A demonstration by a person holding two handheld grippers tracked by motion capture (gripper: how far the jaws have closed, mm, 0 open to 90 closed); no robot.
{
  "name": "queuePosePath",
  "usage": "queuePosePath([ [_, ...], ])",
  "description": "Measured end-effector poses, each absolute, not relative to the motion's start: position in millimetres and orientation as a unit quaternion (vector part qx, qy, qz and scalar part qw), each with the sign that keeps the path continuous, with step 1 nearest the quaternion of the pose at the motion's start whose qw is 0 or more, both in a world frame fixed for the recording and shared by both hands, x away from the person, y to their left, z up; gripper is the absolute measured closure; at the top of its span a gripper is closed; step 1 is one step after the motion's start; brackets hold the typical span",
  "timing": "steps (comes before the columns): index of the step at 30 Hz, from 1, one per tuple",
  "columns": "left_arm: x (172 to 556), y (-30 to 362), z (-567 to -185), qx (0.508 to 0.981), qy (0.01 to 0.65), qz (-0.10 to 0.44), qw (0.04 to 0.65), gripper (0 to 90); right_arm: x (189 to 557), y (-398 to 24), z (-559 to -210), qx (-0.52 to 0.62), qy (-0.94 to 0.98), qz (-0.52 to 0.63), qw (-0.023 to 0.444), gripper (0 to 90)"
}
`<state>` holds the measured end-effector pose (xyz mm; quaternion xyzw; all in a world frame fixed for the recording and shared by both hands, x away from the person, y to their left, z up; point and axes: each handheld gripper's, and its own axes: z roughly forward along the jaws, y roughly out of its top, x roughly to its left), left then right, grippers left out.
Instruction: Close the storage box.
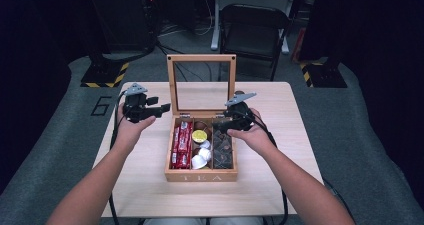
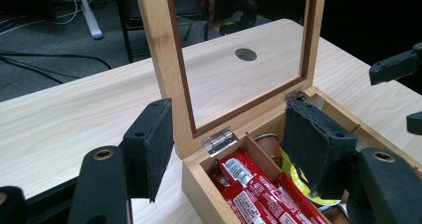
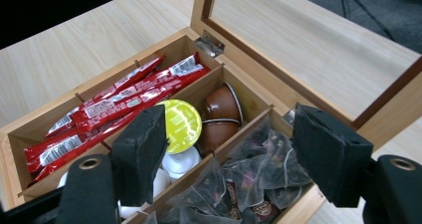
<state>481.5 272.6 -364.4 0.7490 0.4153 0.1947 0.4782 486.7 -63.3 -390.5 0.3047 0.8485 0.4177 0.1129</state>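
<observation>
The wooden tea box (image 1: 201, 176) sits mid-bench (image 1: 150, 185), its lid (image 1: 201, 60) upright. The left hand-held gripper (image 1: 161, 108) hangs released just beside the box's far-left corner; the right hand-held gripper (image 1: 226, 127) hangs released, empty, over the tea-bag compartment (image 1: 223, 150)

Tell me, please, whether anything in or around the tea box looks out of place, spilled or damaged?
Nothing stands out. The tea box sits square on the table, lid upright, with red sachets, capsules and tea bags each in their own compartment.
</observation>
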Motion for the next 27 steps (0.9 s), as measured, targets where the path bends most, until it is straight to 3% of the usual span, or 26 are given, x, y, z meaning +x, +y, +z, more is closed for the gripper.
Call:
queuePosePath([
  [27,479.8,272.8,-369.1,0.749,0.419,0.191,0.475,36.4,483.0,-19.1,-423.7,0.306,0.850,0.418,0.097,29.2],
])
